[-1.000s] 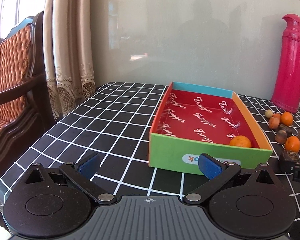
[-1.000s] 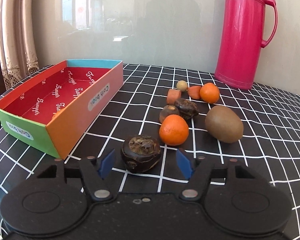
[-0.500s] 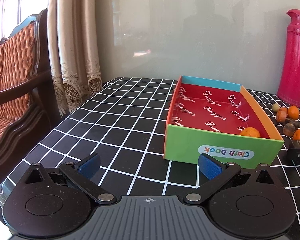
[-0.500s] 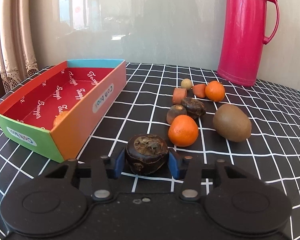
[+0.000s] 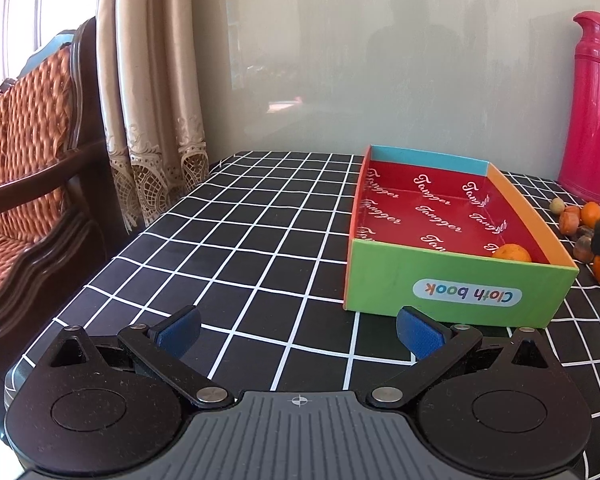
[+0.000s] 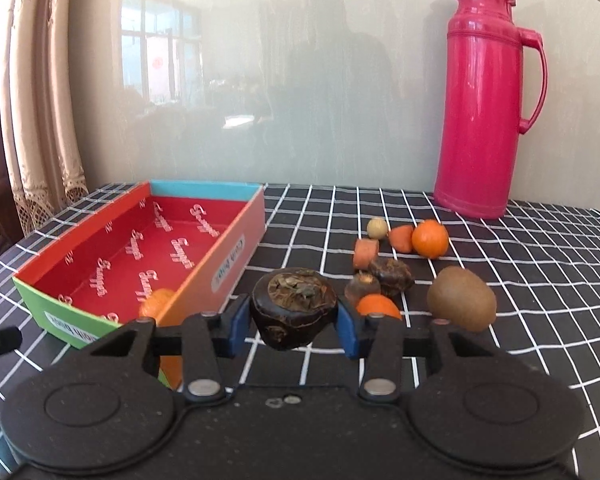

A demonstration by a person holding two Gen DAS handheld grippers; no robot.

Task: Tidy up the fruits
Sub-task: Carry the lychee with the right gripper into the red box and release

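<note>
While your right tongs [image 6: 294, 326] clamp the dark fruit [image 6: 294, 308], lifted off the table [image 6: 540, 240] just right of the box [image 6: 236, 240], your left tongs [image 5: 298, 330] gape empty. One orange [image 5: 512, 253] lies in the box; other fruits [image 6: 430, 238] sit beyond.

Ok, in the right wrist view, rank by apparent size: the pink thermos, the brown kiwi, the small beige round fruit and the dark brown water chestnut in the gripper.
1. Pink thermos
2. Dark brown water chestnut, though nearness to the camera inflates it
3. Brown kiwi, possibly comparable
4. Small beige round fruit
</note>
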